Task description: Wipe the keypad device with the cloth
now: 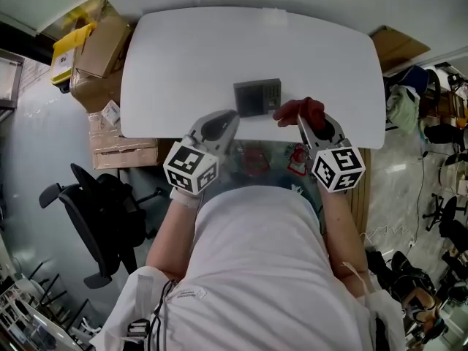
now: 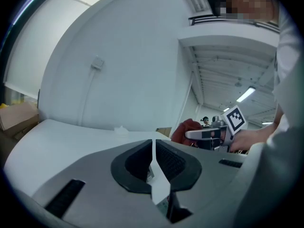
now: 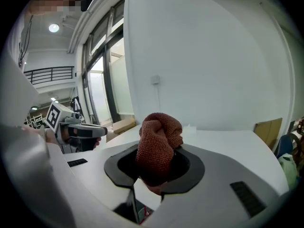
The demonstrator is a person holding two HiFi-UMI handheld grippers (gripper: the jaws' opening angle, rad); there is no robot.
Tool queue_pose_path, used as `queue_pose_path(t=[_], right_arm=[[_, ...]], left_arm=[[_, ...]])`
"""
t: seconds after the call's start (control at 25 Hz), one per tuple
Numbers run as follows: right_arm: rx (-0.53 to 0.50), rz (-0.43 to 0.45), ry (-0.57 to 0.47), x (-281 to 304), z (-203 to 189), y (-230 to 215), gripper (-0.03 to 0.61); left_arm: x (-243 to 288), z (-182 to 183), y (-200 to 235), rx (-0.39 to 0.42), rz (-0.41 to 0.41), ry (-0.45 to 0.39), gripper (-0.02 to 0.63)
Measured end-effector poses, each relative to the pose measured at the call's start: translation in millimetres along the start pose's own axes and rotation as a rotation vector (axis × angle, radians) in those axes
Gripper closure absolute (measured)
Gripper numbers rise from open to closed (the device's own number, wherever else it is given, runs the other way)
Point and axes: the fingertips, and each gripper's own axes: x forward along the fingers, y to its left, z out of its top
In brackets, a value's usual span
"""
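The keypad device (image 1: 257,96), a small dark grey box, lies flat near the front edge of the white table (image 1: 190,57). My left gripper (image 1: 225,117) hovers just left of and below it, jaws shut with nothing between them (image 2: 153,151). My right gripper (image 1: 301,120) sits just right of the device, shut on a bunched red cloth (image 1: 301,111). In the right gripper view the cloth (image 3: 159,141) bulges up out of the jaws (image 3: 159,167). Both grippers are raised off the table. The device does not show in either gripper view.
Cardboard boxes (image 1: 102,50) are stacked beside the table's left end, with a black office chair (image 1: 102,210) on the floor below them. A flat cardboard piece (image 1: 398,46) and assorted clutter (image 1: 431,108) lie to the right. A person's torso fills the foreground.
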Motion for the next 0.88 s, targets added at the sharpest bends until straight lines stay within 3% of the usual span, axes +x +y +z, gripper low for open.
queue_pose_path(t=[0.48, 0.88], right_arm=[[0.008, 0.077, 0.14, 45, -38, -27, 0.483], [-0.012, 0.109, 0.217, 100, -62, -41, 0.483]], left_arm=[[47, -16, 27, 0.068, 0.062, 0.103, 0.6], [103, -45, 71, 0.127, 0.081, 0.236, 0.6]])
